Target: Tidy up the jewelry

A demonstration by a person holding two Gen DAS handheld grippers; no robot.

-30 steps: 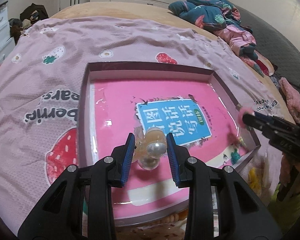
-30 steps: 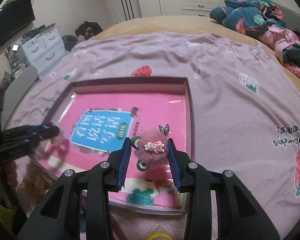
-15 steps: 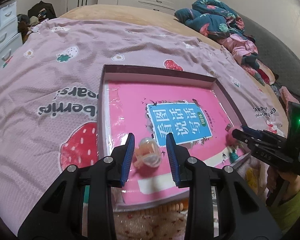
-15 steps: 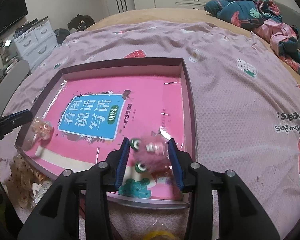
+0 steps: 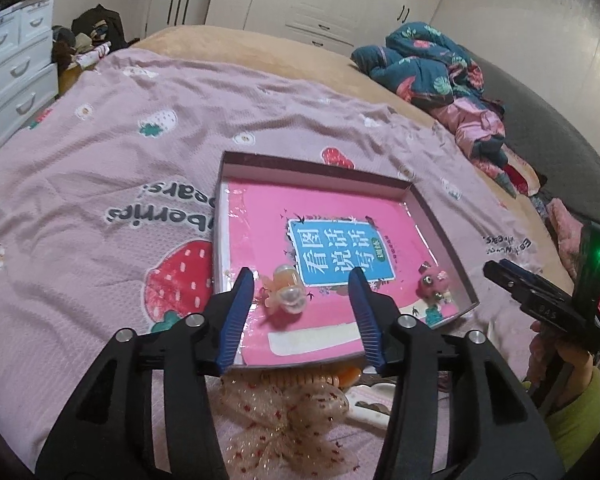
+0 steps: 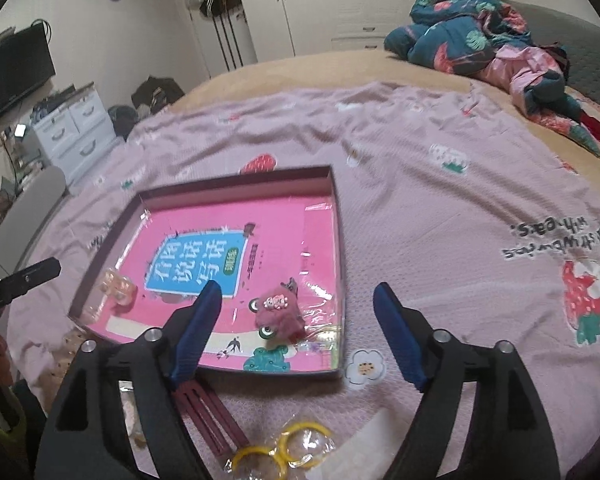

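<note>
- big bed [image 5: 260,52] takes up most of both views, covered by a pinkish-purple sheet [image 5: 100,168] with strawberry prints and some lettering; a heap of dark floral bedding [image 6: 480,32] is bunched up at the far side
- shallow box tray [image 5: 224,216] sits on the sheet, dark rim, with a bright pink book cover [image 5: 332,248] lying flat inside it under shiny plastic
- left tongs [image 5: 305,316] hang over the near edge of the tray; the blue pads have just been spreading and they're apart now, nothing pinched, though the clear peachy hair clip [image 5: 284,294] lies on the pink cover between them, not touched
- right tongs [image 6: 298,332] are wide apart, also just been opening; the fuzzy pink hair clip [image 6: 278,312] with little green eyes lies in the tray's near right corner, free of both pads
- sheer spotted bow [image 5: 284,412] lies on the sheet just outside the tray's near edge
- yellow rings [image 6: 284,448] in clear wrap lie on the sheet near the right tongs; a dark red comb [image 6: 208,416] lies beside them
</note>
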